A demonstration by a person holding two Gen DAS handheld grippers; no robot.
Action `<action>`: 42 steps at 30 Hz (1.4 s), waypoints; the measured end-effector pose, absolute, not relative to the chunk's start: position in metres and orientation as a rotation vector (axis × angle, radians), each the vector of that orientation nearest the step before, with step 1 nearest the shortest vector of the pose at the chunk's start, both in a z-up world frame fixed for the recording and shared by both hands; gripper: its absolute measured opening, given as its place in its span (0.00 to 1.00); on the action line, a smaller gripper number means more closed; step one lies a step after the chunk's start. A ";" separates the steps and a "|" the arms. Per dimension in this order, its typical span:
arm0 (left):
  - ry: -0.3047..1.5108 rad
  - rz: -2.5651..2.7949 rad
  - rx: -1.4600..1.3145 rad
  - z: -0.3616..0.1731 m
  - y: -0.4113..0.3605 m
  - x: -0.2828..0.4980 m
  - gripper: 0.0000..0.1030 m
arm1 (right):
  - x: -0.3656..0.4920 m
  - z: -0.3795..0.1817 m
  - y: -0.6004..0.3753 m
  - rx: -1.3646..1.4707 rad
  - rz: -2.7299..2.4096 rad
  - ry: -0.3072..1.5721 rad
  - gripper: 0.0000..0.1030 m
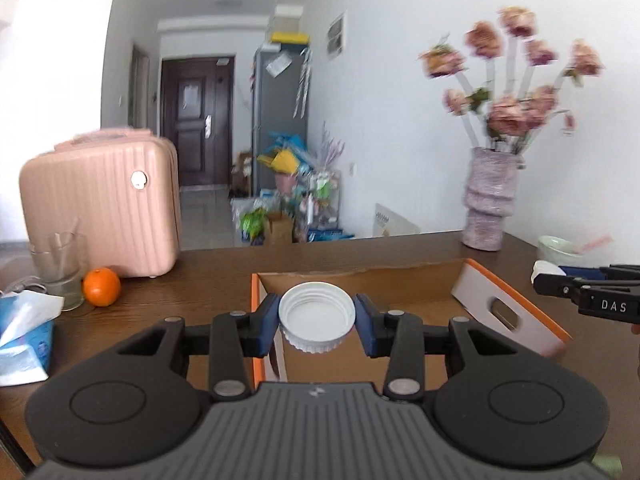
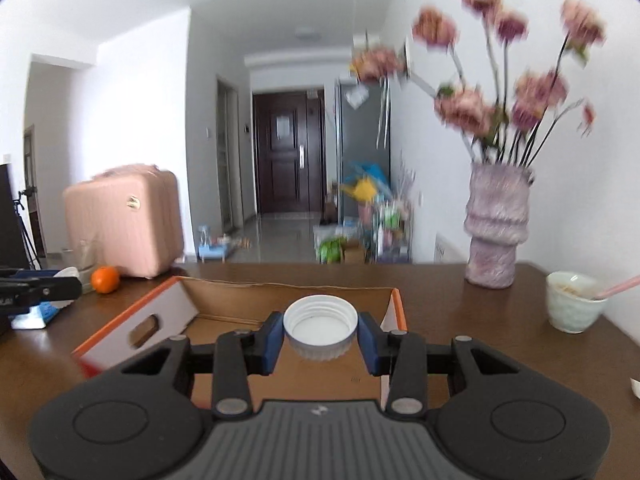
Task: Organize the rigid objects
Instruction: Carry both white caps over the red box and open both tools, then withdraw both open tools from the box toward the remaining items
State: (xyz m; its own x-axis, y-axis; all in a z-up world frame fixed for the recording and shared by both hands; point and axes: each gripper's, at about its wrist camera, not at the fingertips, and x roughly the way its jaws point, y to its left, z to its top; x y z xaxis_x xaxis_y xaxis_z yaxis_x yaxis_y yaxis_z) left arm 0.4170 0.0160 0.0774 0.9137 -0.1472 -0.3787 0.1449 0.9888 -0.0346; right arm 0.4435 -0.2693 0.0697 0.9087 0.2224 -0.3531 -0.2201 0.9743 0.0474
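The left gripper (image 1: pixel 317 322) holds a white screw cap (image 1: pixel 317 320) between its two blue pads (image 1: pixel 269 322), and the pads press on the ribbed side wall of the cap from left and right, so the fingers are clamped on it. The open side of the cap looks up toward the camera, and the cap hangs over the near left part of the cardboard box (image 1: pixel 512 312) with orange edges, which stands on the brown table (image 1: pixel 208 276). The right gripper (image 2: pixel 320 328) holds a second white cap (image 2: pixel 320 326) in the same way: its blue pads (image 2: pixel 367 344) touch the ribbed wall on both sides, the open side is up, and the cap sits in the middle between the fingertips, above the inside of the box (image 2: pixel 160 312) near its right wall. Both caps are in the air (I cannot tell how high above the box floor). In the left wrist view the other gripper shows at the right edge, beyond the box's right wall. On the table stand also a pink case (image 1: pixel 100 204), an orange (image 1: pixel 101 286), a glass (image 1: pixel 58 268), a tissue pack (image 1: pixel 24 340), a purple vase (image 2: pixel 496 224) with pink flowers (image 2: pixel 508 64), and a pale green cup (image 2: pixel 574 302).
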 end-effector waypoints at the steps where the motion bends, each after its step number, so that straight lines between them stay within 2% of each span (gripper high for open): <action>1: 0.413 -0.164 -0.012 0.078 0.016 0.437 0.39 | 0.465 0.071 -0.270 0.009 0.232 0.391 0.38; 7: 0.549 -0.148 0.055 0.066 0.000 0.545 0.40 | 0.590 0.059 -0.258 -0.056 0.211 0.601 0.38; 11: 0.644 -0.112 0.137 0.043 -0.016 0.594 0.40 | 0.645 0.037 -0.243 -0.131 0.139 0.715 0.38; 13: 0.681 -0.078 0.166 0.029 -0.019 0.608 0.40 | 0.654 0.027 -0.238 -0.168 0.122 0.745 0.43; 15: 0.750 -0.096 0.152 0.023 -0.017 0.616 0.42 | 0.653 0.022 -0.236 -0.173 0.160 0.744 0.57; 17: 0.687 -0.109 0.131 0.027 -0.013 0.608 0.58 | 0.644 0.021 -0.236 -0.189 0.171 0.722 0.65; 18: 0.657 -0.103 0.144 0.028 -0.014 0.601 0.71 | 0.641 0.021 -0.235 -0.200 0.168 0.701 0.66; 19: 0.636 -0.115 0.147 0.029 -0.014 0.596 0.75 | 0.639 0.022 -0.236 -0.191 0.161 0.684 0.70; 30: 0.526 -0.064 0.035 0.044 0.002 0.576 0.78 | 0.631 0.034 -0.260 -0.038 0.155 0.547 0.76; 34: 0.490 -0.140 0.004 0.070 0.002 0.526 0.88 | 0.606 0.052 -0.265 -0.016 0.131 0.506 0.76; 36: 0.458 -0.134 0.067 0.076 -0.004 0.495 0.91 | 0.583 0.062 -0.270 0.016 0.136 0.477 0.82; 38: 0.432 -0.125 0.143 0.078 -0.011 0.461 0.91 | 0.554 0.069 -0.274 0.048 0.168 0.455 0.82; 40: 0.382 -0.133 0.202 0.079 -0.015 0.426 0.96 | 0.524 0.075 -0.275 0.049 0.181 0.429 0.83; 42: 0.334 -0.149 0.222 0.082 -0.016 0.396 0.98 | 0.490 0.078 -0.277 0.066 0.203 0.389 0.87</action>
State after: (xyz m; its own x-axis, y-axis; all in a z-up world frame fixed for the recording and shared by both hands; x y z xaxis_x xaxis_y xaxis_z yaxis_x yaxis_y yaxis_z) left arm 0.3960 -0.0164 0.0818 0.9340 -0.1075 -0.3406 0.1807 0.9648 0.1909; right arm 0.4904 -0.2773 0.0780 0.9051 0.2093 -0.3701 -0.1841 0.9776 0.1025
